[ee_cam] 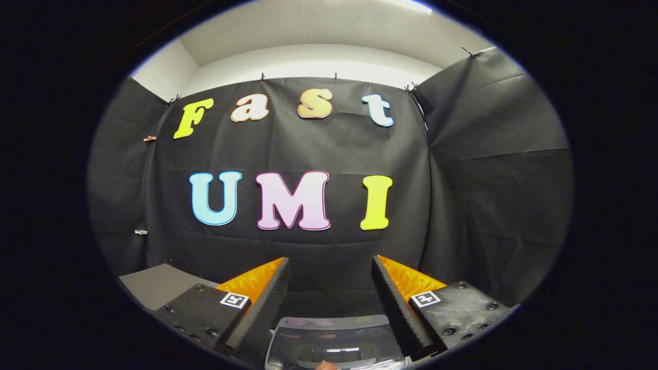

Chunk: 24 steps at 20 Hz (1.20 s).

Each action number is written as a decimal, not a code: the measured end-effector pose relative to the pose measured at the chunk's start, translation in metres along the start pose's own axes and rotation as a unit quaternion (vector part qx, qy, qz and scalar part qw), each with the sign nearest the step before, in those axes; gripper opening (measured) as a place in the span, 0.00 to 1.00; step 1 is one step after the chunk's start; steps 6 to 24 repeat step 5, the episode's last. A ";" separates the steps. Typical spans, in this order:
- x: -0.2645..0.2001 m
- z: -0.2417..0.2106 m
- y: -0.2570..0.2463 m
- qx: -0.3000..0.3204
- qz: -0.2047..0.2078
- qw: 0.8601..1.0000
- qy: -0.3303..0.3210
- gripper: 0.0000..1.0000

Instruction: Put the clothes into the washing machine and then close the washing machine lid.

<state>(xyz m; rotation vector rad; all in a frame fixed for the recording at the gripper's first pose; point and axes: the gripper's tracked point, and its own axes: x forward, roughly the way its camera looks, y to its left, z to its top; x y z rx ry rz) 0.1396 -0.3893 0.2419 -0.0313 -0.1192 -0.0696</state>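
Observation:
My gripper (330, 264) is held level, facing the booth's black cloth wall, and its two fingers stand wide apart with nothing between them. Low between the fingers lies the washing machine's lid (334, 341), a dark glossy panel with a pale rim, seen from above and lying flat. A small piece of a fingertip of a person's hand (325, 365) peeks in at the lid's near edge. No clothes can be made out in this view.
A grey flat surface (154, 282) sits to the left of the left finger, against the cloth wall. The black cloth wall closes the space ahead and on the right side.

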 end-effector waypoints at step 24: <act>0.004 -0.003 0.003 0.000 -0.005 1.000 0.003 0.98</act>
